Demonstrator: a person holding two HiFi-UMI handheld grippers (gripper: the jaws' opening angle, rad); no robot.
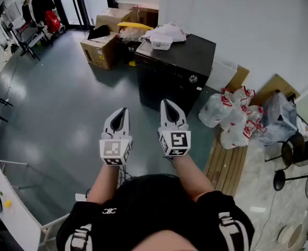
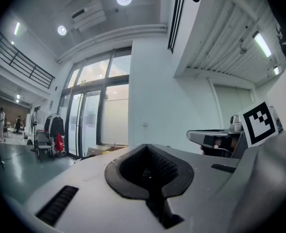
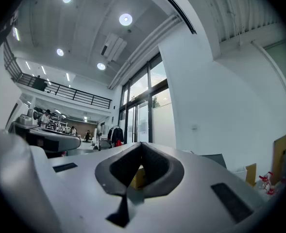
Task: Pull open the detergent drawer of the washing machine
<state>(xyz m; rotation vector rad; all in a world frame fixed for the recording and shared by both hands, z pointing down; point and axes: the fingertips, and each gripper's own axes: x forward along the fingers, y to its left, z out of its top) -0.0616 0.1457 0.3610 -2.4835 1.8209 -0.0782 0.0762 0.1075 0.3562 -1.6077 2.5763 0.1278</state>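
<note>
The black washing machine (image 1: 177, 69) stands against the white wall, seen from above in the head view, with a round knob (image 1: 193, 79) on its front. I cannot make out its detergent drawer from here. My left gripper (image 1: 121, 112) and right gripper (image 1: 168, 105) are held side by side in the air over the grey floor, a good way short of the machine. Both point towards it with jaws closed to a tip and nothing in them. The left gripper (image 2: 147, 152) and right gripper (image 3: 142, 148) show closed jaws in their own views too.
A white bag and a plastic container (image 1: 162, 35) lie on the machine's top. Cardboard boxes (image 1: 99, 50) stand to its left. White plastic bags (image 1: 232, 118) sit on a wooden pallet (image 1: 226, 165) to its right, with black stools (image 1: 294, 151) beyond. A white table (image 1: 10, 213) is at lower left.
</note>
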